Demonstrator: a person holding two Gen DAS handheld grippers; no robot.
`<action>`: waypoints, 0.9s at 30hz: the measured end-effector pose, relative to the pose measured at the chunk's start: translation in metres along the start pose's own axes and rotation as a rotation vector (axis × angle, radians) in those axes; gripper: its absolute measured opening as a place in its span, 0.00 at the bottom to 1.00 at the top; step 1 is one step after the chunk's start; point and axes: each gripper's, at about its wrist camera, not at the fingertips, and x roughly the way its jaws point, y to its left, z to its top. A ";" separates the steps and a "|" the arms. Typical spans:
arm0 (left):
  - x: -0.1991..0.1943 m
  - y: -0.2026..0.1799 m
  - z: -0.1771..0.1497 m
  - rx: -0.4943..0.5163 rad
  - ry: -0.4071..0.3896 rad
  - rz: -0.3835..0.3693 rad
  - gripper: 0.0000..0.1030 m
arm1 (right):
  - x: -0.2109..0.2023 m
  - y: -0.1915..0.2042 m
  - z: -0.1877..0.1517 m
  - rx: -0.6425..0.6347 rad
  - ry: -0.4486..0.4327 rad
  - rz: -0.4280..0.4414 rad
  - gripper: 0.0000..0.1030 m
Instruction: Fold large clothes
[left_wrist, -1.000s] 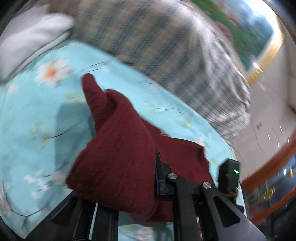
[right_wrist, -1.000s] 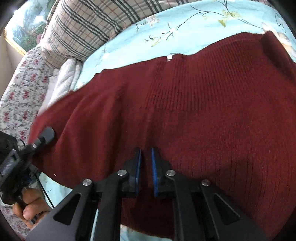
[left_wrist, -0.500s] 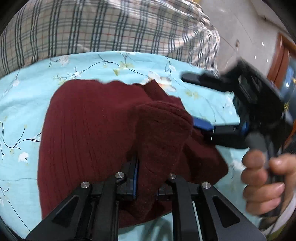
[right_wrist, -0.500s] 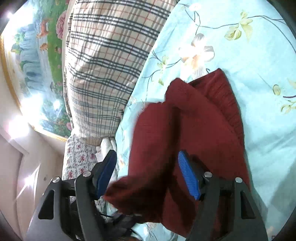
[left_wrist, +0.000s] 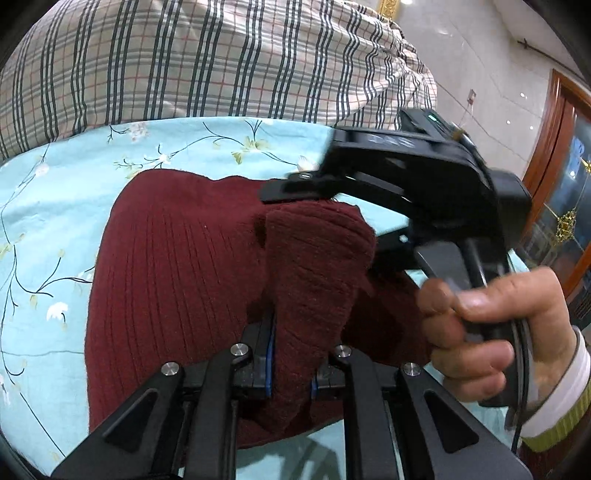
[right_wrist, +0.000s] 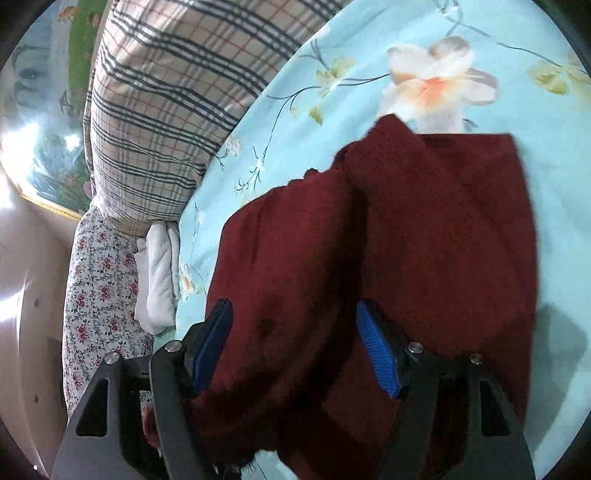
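My left claw pinches a bunched fold of the maroon sweater, which lies on the flowered bed sheet. My right claw gapes wide over it, gripping nothing. If I let go carelessly, that thick fold may flop open.

Black gripper, blue-padded jaws, silver screws.

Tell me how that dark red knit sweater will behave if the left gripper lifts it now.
Probably floppy: the dark red knit sweater already droops in a soft fold over the left gripper clamped on it. The thick ribbed knit suggests some weight, so loose parts should sag. It likely won't slip from the blue pads.
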 end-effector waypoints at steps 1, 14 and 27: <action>-0.001 0.000 0.000 0.002 0.000 0.001 0.11 | 0.002 0.001 0.002 -0.007 0.003 -0.009 0.57; -0.020 -0.028 0.027 0.040 -0.036 -0.048 0.12 | -0.045 0.034 0.012 -0.137 -0.103 0.023 0.15; 0.043 -0.067 0.011 0.123 0.106 -0.120 0.15 | -0.064 -0.063 -0.004 -0.030 -0.148 -0.090 0.15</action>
